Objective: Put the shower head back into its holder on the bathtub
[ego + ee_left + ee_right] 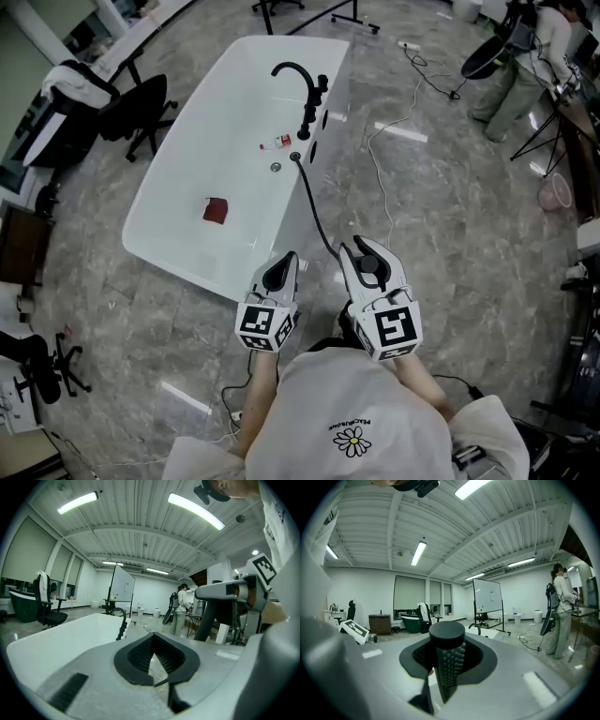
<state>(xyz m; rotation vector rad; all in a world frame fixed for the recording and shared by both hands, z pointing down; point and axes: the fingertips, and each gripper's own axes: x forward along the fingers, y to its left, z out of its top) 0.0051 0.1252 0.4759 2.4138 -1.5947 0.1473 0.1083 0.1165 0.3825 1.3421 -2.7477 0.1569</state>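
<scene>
A white bathtub [178,216] lies ahead on the marble floor, with a black curved faucet [305,89] on its right rim. From the rim beside the faucet a black hose [314,211] runs across the floor toward me. It ends at the black shower head [367,265], and my right gripper [366,255] is shut on it. In the right gripper view the shower head [447,653] is a knobbed black cylinder standing between the jaws. My left gripper [279,272] is shut with nothing in it, over the tub's near end [56,639].
A dark red object [216,210] and a small red-and-white item [278,142] lie inside the tub. A black office chair [141,112] stands left of it. Cables [394,122] trail on the floor to the right. A person [525,66] stands at the back right.
</scene>
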